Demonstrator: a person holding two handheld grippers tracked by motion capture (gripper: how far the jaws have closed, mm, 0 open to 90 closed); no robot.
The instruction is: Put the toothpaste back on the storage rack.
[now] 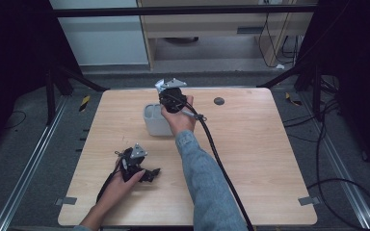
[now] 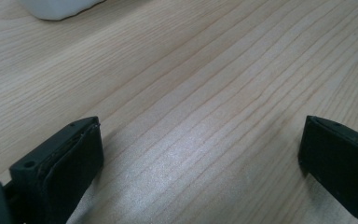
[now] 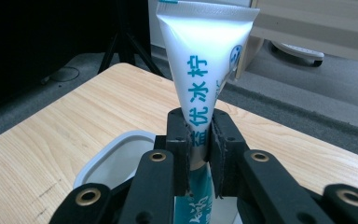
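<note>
Right gripper (image 3: 199, 154) jaws clamped on toothpaste tube (image 3: 200, 70), above white cup (image 3: 109, 161) mid-counter. Left gripper (image 2: 200, 154) jaws wide, empty. Likely next: lower tube into cup, release.

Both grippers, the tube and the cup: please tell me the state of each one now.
Right gripper: shut on the tube, above the cup.
Tube: white, upright, flat crimped end up, lower end going down toward the cup.
Cup: white, standing upright on the table, open at the top.
Left gripper: open, jaws wide apart, holding nothing, low over the table.
</note>
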